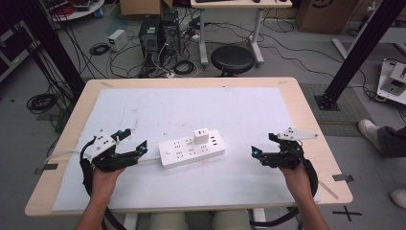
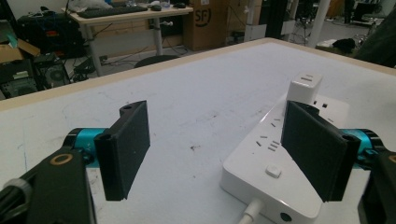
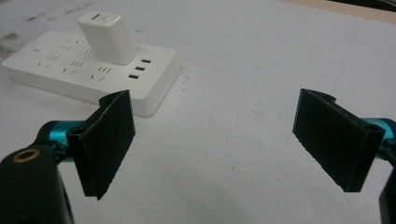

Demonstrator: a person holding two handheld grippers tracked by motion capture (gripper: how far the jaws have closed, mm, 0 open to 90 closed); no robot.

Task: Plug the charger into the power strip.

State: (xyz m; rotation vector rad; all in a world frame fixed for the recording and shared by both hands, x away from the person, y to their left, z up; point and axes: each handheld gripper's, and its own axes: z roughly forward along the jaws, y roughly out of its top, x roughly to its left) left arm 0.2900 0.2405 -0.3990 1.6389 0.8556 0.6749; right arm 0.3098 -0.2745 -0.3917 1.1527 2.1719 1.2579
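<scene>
The power strip [image 1: 192,149] lies in the middle of the table [image 1: 297,96] with a plug [image 1: 201,135] stuck in it. Left gripper [image 1: 136,149] waits open at its end, right gripper [image 1: 261,154] open nearby, both holding nothing, ready to grab

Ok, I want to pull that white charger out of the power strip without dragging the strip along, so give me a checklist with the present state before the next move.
1. Charger seated upright in power strip: ok.
2. Right tool open, nothing between its jaws: ok.
3. Left tool open, nothing gripped: ok.
4. Left tool bracing the strip: not ok; one jaw hangs over its cord end, not pressing.
5. Right tool at the charger: not ok; it is well apart from it.
6. Strip switched off: cannot tell.
</scene>
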